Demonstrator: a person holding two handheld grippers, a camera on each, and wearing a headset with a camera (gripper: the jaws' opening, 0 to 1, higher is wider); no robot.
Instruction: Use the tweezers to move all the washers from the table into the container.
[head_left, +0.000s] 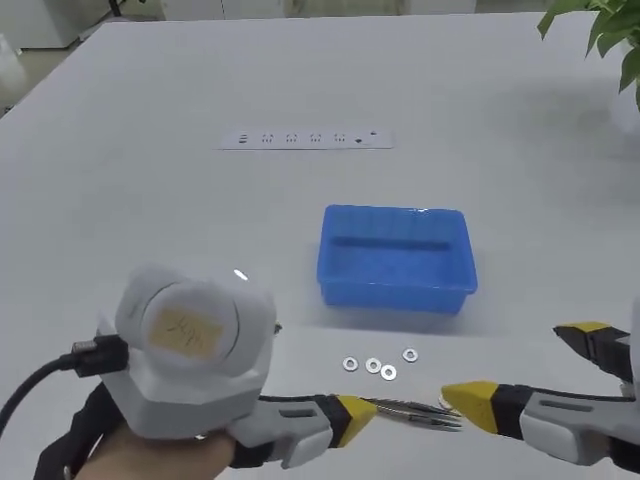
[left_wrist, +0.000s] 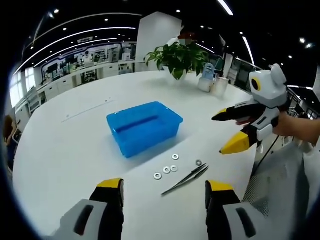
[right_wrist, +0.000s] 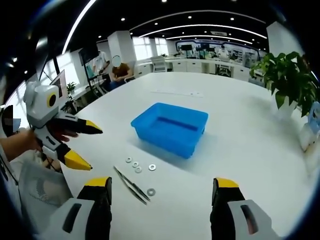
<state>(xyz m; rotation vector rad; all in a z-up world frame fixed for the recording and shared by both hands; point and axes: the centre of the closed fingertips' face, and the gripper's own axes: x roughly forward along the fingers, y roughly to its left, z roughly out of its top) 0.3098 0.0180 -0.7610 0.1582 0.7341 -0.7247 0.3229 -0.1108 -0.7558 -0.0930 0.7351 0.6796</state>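
Several small metal washers (head_left: 373, 366) lie on the white table just in front of a blue plastic container (head_left: 392, 288). Thin steel tweezers (head_left: 415, 410) rest on the table beside them, between my two grippers. My left gripper (left_wrist: 165, 186) is open and empty, its yellow tips a short way before the tweezers (left_wrist: 185, 180) and the washers (left_wrist: 166, 170). My right gripper (right_wrist: 161, 183) is also open and empty, facing the tweezers (right_wrist: 131, 185), washers (right_wrist: 135, 164) and container (right_wrist: 165, 142) from the other side. One washer (right_wrist: 151, 192) lies apart, beside the tweezers.
A flat white power strip (head_left: 307, 138) lies on the table beyond the container. A potted plant (head_left: 610, 30) stands at the far right corner, with bottles (left_wrist: 210, 82) near it. Bare tabletop (head_left: 150, 200) surrounds the container.
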